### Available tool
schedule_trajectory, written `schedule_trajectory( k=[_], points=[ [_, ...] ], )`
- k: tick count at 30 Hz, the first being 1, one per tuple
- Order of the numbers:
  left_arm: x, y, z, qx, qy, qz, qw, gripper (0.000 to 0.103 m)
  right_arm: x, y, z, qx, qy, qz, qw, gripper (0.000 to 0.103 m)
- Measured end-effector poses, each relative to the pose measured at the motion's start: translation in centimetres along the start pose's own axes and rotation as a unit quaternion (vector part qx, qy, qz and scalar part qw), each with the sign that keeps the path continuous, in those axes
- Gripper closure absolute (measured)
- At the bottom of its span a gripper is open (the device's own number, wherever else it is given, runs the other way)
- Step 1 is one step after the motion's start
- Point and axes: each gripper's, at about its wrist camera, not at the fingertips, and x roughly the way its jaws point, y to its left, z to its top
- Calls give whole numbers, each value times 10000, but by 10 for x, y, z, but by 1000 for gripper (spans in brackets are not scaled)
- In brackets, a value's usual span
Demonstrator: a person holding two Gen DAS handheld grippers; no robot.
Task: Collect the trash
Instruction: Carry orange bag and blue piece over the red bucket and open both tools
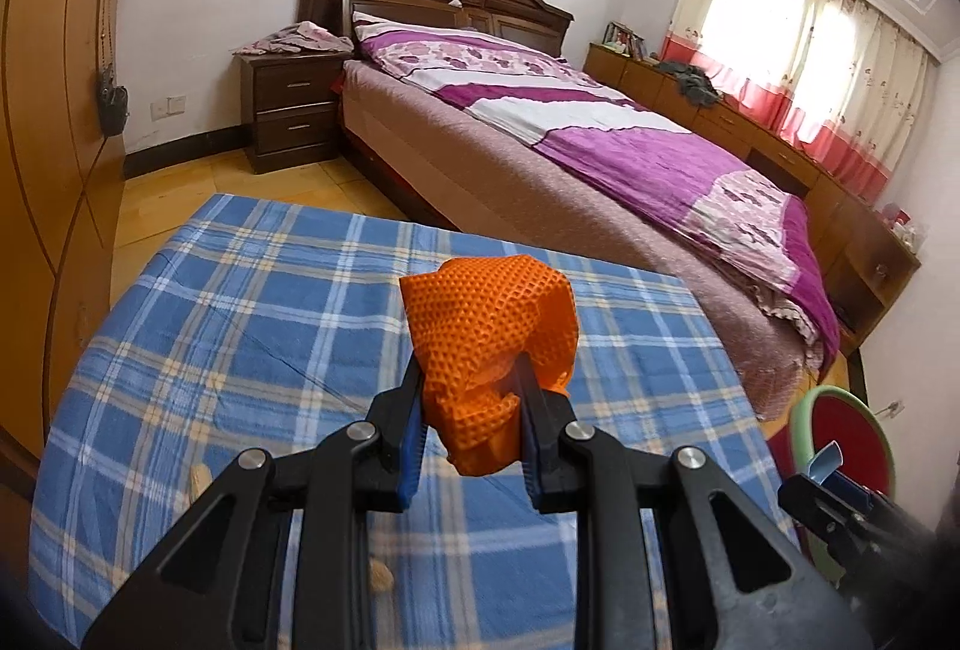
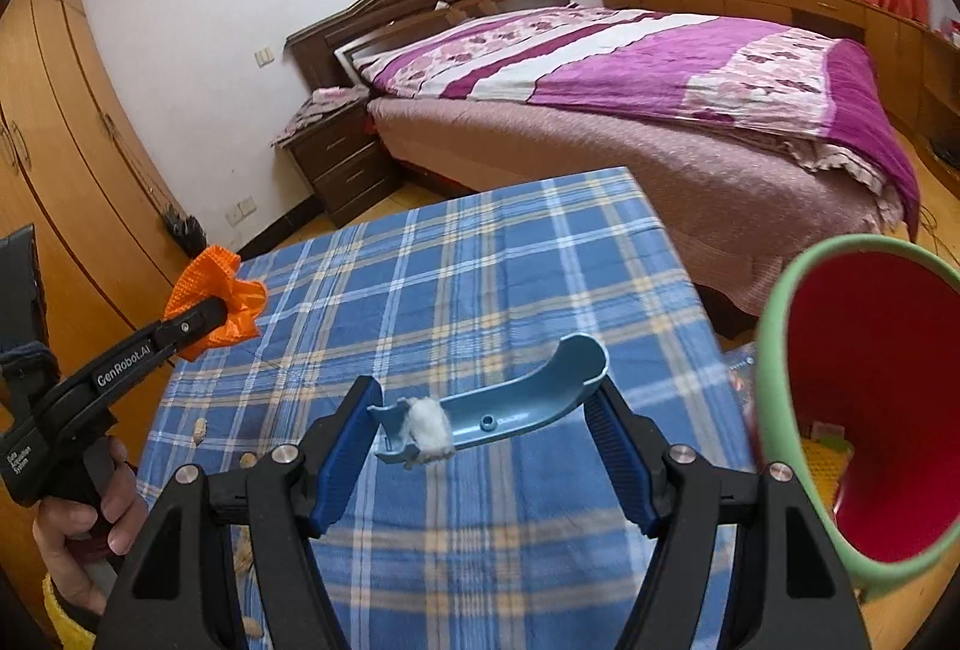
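My left gripper (image 1: 471,398) is shut on a crumpled orange textured glove (image 1: 492,332) and holds it above the blue plaid table (image 1: 240,326). The glove also shows in the right wrist view (image 2: 219,299), at the left. My right gripper (image 2: 486,410) is shut on a curved light-blue plastic piece (image 2: 516,398) with a white cotton wad (image 2: 427,431) stuck on it, held above the table (image 2: 480,266). A red bin with a green rim (image 2: 864,410) stands tilted at the right, beside the table; it also shows in the left wrist view (image 1: 840,434).
Peanut shells lie on the table near its left edge (image 2: 199,431) and in the left wrist view (image 1: 198,479). A bed with a purple quilt (image 1: 600,128) is behind the table. A wooden wardrobe (image 1: 54,110) is at the left, a nightstand (image 1: 288,110) beyond.
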Motion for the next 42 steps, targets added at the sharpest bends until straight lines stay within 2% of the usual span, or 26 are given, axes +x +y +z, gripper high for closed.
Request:
schedule_trajectory(
  k=[15,22,42],
  points=[
    [-26,-47,-25,94,325,-618,9975,77,-68,-50,-19,549,-416,-238,9973,31],
    [-31,-70,-33,228,416,-788,9958,77,-90,-77,-26,782,-574,-376,9946,31],
    [-30,-146,-50,731,728,-1361,9853,77,-116,-149,-47,1408,-715,-775,9844,31]
  ],
)
